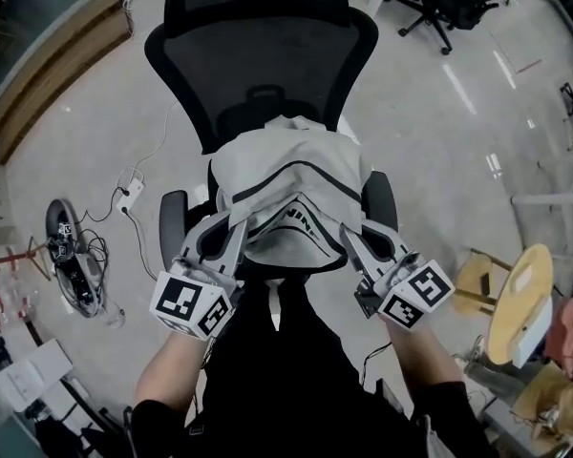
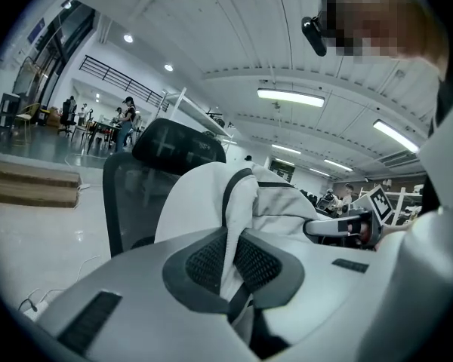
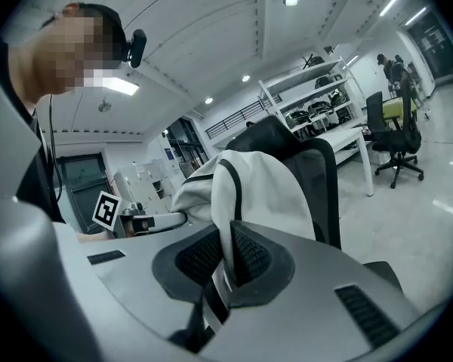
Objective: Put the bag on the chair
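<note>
Obs: left gripper (image 1: 232,239) jaws pinched on the left edge of the white fabric bag with black trim (image 1: 288,175); bag spans both grippers over the seat of the black mesh office chair (image 1: 267,55), just before its backrest; right gripper (image 1: 351,241) jaws pinched on the bag's right edge

The bag (image 1: 291,175) hangs over the seat of the chair (image 1: 267,55), before the backrest and between the armrests, perhaps already resting on it. The left gripper (image 1: 235,225) grips its near left edge, and the right gripper (image 1: 348,235) grips its near right edge. A power strip (image 1: 129,195) lies on the floor left of the chair, and a stool (image 1: 521,299) stands well to its right.
</note>
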`<control>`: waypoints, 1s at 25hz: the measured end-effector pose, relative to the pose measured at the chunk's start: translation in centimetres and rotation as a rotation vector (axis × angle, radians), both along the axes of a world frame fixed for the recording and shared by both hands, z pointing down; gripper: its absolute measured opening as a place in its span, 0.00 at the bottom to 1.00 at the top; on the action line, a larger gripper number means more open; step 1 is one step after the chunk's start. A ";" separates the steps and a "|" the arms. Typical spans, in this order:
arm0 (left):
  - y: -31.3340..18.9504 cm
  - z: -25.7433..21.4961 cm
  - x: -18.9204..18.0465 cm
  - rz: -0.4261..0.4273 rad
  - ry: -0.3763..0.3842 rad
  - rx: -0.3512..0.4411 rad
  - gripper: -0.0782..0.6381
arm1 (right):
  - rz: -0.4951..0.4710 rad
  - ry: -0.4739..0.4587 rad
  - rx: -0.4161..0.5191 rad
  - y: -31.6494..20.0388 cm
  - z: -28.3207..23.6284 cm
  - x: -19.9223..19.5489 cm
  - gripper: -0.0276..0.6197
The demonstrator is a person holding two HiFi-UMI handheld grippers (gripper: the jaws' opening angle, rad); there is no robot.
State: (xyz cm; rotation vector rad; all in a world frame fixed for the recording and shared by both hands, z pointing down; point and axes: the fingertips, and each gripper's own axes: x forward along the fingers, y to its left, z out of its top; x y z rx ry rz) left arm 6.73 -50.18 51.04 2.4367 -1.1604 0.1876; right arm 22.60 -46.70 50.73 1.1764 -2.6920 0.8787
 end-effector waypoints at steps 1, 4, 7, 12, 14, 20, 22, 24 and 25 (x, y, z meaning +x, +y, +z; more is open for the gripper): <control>-0.1 0.9 -0.3 -0.006 -0.002 -0.010 0.15 | -0.004 0.003 -0.008 -0.1 0.9 -0.3 0.10; -0.6 3.5 -1.0 -0.014 -0.014 -0.031 0.15 | -0.008 0.011 -0.031 -0.7 3.5 -0.9 0.10; -1.2 6.0 -1.4 -0.011 -0.029 -0.048 0.15 | -0.002 0.013 -0.064 -1.3 6.0 -1.3 0.10; -3.1 9.0 -2.2 -0.036 -0.029 -0.089 0.15 | 0.006 0.011 -0.087 -3.7 8.8 -1.9 0.10; -4.1 9.8 -2.5 -0.047 -0.031 -0.101 0.15 | 0.000 0.018 -0.088 -4.7 9.5 -2.2 0.10; -7.0 13.8 -3.4 -0.074 -0.069 -0.135 0.15 | 0.012 0.066 -0.148 -7.5 13.2 -3.1 0.10; -8.2 14.4 -3.7 -0.082 -0.074 -0.123 0.15 | 0.017 0.061 -0.151 -8.6 13.6 -3.6 0.10; -9.8 14.6 -4.0 -0.093 -0.081 -0.111 0.15 | 0.033 0.042 -0.153 -10.2 13.7 -3.8 0.10; -10.6 14.7 -4.1 -0.098 -0.086 -0.108 0.15 | 0.050 0.024 -0.164 -11.2 13.9 -3.7 0.10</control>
